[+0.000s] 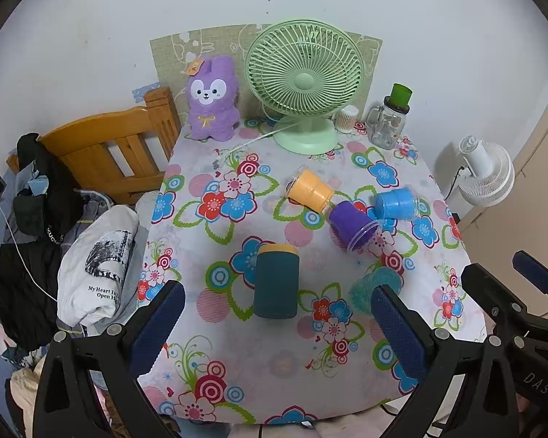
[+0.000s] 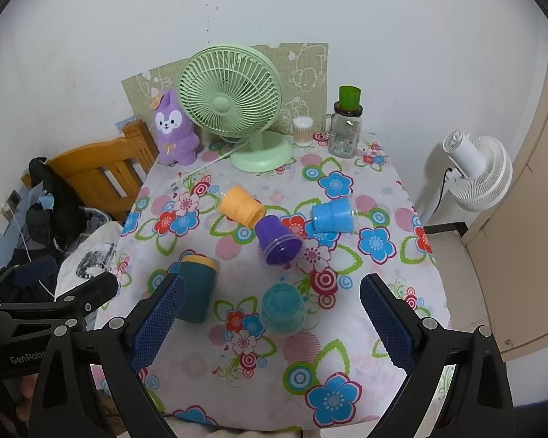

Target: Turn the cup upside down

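A: Where are the cups?

B: On the floral table (image 1: 215, 350). A teal cup (image 2: 283, 308) stands upside down near the front, between the fingers of the right hand-held gripper (image 2: 270, 321) in its own view. An orange cup (image 2: 242, 206), a purple cup (image 2: 278, 241) and a blue cup (image 2: 333, 216) lie on their sides farther back; the orange and purple ones touch.

A: And the grippers?

B: Both spread wide, holding nothing. The left hand-held gripper (image 1: 277, 325) hangs over the front edge, a dark teal canister (image 1: 276, 280) with a yellow lid standing between its fingers in view.

A: What is at the back?

B: A green desk fan (image 1: 303, 82), a purple plush bunny (image 1: 211, 98), a glass mug jar (image 1: 386, 124) with a green cup on top, and a cotton swab box (image 1: 346, 118). Beside the table stand a wooden chair (image 1: 109, 146) and a white floor fan (image 2: 476, 171).
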Available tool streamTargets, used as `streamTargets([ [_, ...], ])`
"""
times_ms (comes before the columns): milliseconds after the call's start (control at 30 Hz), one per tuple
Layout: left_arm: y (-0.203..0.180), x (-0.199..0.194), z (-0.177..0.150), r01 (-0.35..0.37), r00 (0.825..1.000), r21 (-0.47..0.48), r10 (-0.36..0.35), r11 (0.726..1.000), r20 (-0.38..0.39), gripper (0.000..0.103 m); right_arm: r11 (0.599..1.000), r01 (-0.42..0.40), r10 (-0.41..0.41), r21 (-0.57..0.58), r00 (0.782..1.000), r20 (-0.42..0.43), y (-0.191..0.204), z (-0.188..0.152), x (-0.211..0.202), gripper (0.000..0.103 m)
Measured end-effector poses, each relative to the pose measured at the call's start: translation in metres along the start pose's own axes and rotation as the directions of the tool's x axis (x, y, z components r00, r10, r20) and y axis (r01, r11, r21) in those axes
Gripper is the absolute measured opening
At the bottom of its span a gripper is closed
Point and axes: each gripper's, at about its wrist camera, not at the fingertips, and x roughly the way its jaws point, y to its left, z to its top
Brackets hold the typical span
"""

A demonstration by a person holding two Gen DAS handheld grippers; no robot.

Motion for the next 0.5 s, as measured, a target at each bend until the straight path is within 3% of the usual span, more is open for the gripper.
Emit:
streamTargets([
  [500,0.0017,0.0068,-0.0029,0.015,1.0,0.013,-0.014,1.0,-0.018,0.103,1.0,0.007,-0.007,0.014,1.0,-0.024,0.0003,-0.0024,0.0063,0.098],
])
